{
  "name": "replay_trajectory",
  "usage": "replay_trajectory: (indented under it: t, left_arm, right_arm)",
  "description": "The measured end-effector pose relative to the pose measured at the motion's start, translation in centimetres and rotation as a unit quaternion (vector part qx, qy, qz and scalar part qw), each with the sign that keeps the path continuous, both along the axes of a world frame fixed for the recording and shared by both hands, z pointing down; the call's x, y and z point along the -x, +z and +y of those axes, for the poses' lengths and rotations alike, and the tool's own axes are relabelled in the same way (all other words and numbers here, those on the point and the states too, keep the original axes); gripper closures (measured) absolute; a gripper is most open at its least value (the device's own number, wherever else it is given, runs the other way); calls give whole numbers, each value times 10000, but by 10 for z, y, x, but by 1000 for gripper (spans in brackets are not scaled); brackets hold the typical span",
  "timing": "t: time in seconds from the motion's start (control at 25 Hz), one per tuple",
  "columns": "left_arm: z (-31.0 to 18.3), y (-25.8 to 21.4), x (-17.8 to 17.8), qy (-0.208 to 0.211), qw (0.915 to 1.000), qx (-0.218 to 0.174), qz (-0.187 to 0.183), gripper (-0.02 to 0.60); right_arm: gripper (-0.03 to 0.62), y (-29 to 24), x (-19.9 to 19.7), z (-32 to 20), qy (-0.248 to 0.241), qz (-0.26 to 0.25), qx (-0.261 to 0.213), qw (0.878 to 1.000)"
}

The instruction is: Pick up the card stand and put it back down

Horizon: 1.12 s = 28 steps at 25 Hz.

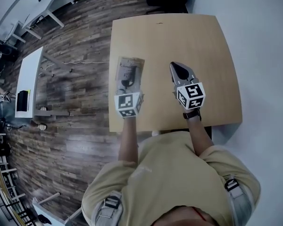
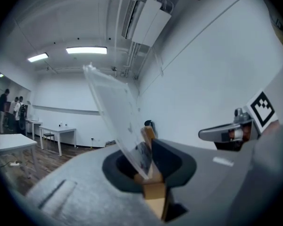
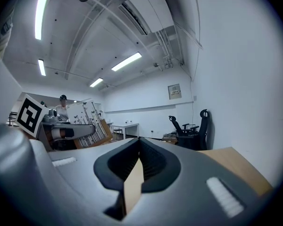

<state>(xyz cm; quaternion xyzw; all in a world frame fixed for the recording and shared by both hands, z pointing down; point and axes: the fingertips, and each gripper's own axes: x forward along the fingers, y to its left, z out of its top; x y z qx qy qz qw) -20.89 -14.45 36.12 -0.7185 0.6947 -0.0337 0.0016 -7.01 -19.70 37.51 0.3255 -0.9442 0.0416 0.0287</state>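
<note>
The card stand [image 1: 130, 69] is a clear panel on a small wooden base. In the head view it sits over the left part of the wooden table [image 1: 179, 36]. My left gripper [image 1: 127, 83] is shut on it from the near side. In the left gripper view the clear panel [image 2: 114, 108] leans up and to the left out of the jaws, with the wooden base [image 2: 149, 136] pinched at my left gripper [image 2: 146, 160]. I cannot tell whether the stand touches the table. My right gripper [image 1: 179, 69] hovers over the table to the right, shut and holding nothing; its jaws meet in the right gripper view [image 3: 139, 150].
The table's left edge [image 1: 111, 79] drops to wood-plank floor, and a pale wall lies on the right. White desks [image 1: 27, 81] stand on the far left. Office chairs [image 3: 191, 131] stand past the table's far end. The left gripper [image 3: 68, 132] shows at the left of the right gripper view.
</note>
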Motion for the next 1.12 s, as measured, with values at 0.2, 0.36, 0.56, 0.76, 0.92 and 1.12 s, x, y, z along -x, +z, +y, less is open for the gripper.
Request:
replay_trajectory:
  t: [0.2, 0.36, 0.56, 0.76, 0.92, 1.12]
  left_arm:
    - [5, 1, 4, -81, 9999, -132, 46, 525]
    - [6, -3, 1, -49, 9998, -144, -96, 526]
    - [7, -5, 3, 10, 9997, -178, -157, 526]
    - [-2, 2, 3, 88, 9998, -169, -42, 526]
    - [-13, 8, -12, 313, 9994, -146, -12, 526]
    - [-35, 24, -35, 615, 9981, 79, 43, 525]
  right_arm:
    - [589, -9, 5, -3, 0, -28, -146, 9999]
    - [589, -17, 3, -7, 36, -54, -172, 9998]
    - [589, -14, 8, -11, 8, -40, -131, 9999]
    - [589, -9, 8, -16, -10, 23, -121, 9999]
    - [589, -3, -8, -22, 130, 54, -86, 9999]
    - [589, 8, -38, -40, 440, 54, 51, 9990]
